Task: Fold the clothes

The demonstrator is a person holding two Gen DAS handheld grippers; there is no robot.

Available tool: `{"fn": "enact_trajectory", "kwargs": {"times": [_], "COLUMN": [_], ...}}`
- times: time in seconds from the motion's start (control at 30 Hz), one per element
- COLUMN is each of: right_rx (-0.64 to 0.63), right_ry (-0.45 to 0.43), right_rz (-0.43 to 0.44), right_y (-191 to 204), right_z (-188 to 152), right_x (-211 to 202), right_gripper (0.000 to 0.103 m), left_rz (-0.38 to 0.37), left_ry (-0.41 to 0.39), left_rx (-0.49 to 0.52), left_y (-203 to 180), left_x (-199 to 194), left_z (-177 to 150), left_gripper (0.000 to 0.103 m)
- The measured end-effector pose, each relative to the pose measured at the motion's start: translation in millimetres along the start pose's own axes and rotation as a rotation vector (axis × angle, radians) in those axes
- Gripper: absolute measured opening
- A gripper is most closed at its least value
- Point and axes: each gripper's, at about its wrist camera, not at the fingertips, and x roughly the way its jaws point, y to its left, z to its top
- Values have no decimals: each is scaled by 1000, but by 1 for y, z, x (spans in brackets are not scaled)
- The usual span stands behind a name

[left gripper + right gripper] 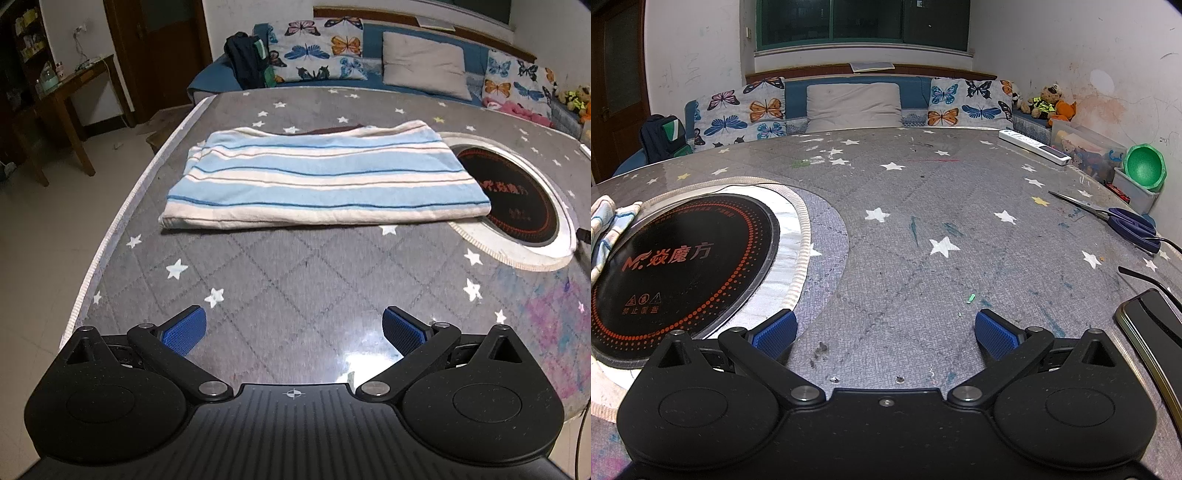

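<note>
A folded garment (321, 177) with light blue, white and brown stripes lies flat on the grey star-print table (295, 273), its right end overlapping the round cooktop (517, 192). My left gripper (293, 328) is open and empty, held above bare table well short of the garment's near edge. My right gripper (885, 330) is open and empty over the table to the right of the cooktop (679, 258). Only a corner of the garment (607, 225) shows at the far left of the right wrist view.
Scissors (1115, 218), a phone (1152, 328) and a black cable lie near the table's right edge. A white power strip (1034, 146) sits at the back right. A sofa with butterfly cushions (849, 103) runs behind the table. The table's left edge (122, 221) drops to floor.
</note>
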Motion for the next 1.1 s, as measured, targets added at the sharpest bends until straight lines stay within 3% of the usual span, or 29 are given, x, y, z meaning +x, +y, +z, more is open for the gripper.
{"fn": "enact_trajectory", "kwargs": {"times": [1.1], "right_rx": [0], "right_ry": [0], "right_rz": [0], "right_y": [0], "right_z": [0], "right_x": [0], "right_gripper": [103], "left_rz": [-44], "left_ry": [135], "left_rx": [-8], "left_y": [-11], "left_x": [38], "left_z": [-16], "left_gripper": [103]}}
